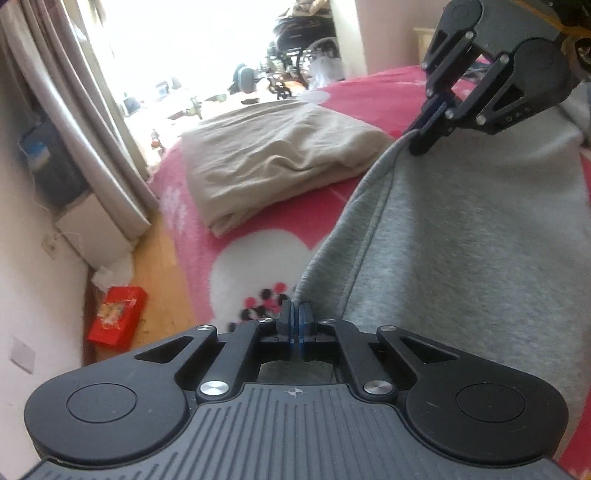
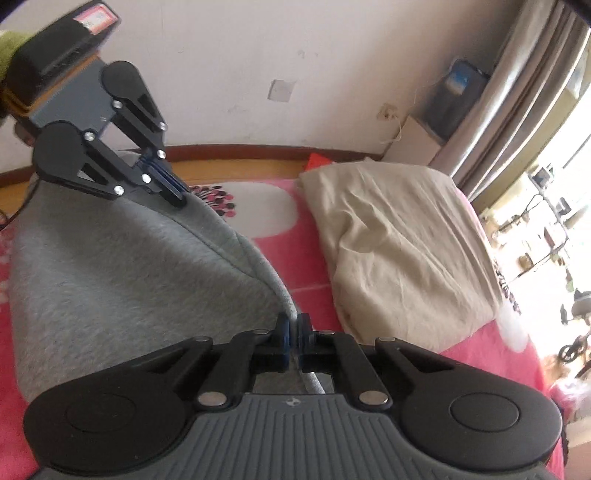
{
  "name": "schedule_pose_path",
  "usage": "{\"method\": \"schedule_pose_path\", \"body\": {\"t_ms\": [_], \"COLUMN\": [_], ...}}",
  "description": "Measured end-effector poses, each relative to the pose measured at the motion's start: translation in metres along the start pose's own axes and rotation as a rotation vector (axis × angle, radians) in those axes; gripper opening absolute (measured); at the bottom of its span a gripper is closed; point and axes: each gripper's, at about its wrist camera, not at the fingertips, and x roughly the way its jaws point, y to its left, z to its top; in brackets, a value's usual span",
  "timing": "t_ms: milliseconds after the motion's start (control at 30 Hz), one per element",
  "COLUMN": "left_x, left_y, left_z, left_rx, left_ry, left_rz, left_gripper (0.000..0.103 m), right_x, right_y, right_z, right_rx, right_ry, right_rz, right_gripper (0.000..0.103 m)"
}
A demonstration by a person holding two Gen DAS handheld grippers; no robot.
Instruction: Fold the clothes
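Note:
A grey fleece garment [image 1: 461, 251] lies on a pink blanket [image 1: 184, 229] with a white heart pattern. My left gripper [image 1: 294, 314] is shut on one corner of its hemmed edge. My right gripper [image 1: 424, 142] is shut on the far corner of the same edge, so the hem runs taut between the two. In the right wrist view the right gripper [image 2: 294, 325] pinches the grey garment [image 2: 129, 266] at the hem, and the left gripper [image 2: 179, 197] grips the far corner. A folded beige garment [image 1: 280, 155] [image 2: 399, 251] lies flat beside the grey one, apart from it.
The bed's edge drops to a wooden floor [image 1: 159, 266], where a red box [image 1: 116, 321] lies by the white wall. Grey curtains [image 1: 92, 129] hang at a bright window. A wheeled chair [image 1: 303, 33] stands beyond the bed.

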Motion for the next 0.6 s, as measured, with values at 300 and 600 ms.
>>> {"method": "schedule_pose_path", "body": {"t_ms": [300, 600], "left_x": [0.02, -0.011], "left_y": [-0.008, 0.01], "left_z": [-0.004, 0.024], "left_rx": [0.018, -0.117], "left_ry": [0.079, 0.045], "left_rz": [0.051, 0.162], "left_gripper": [0.002, 0.024], "right_x": [0.067, -0.043], "right_y": [-0.012, -0.159], "right_z": [-0.022, -0.101], "right_rx": [0.183, 1.047], "right_ry": [0.027, -0.218], "right_rz": [0.034, 0.12], "right_gripper": [0.009, 0.04]}}
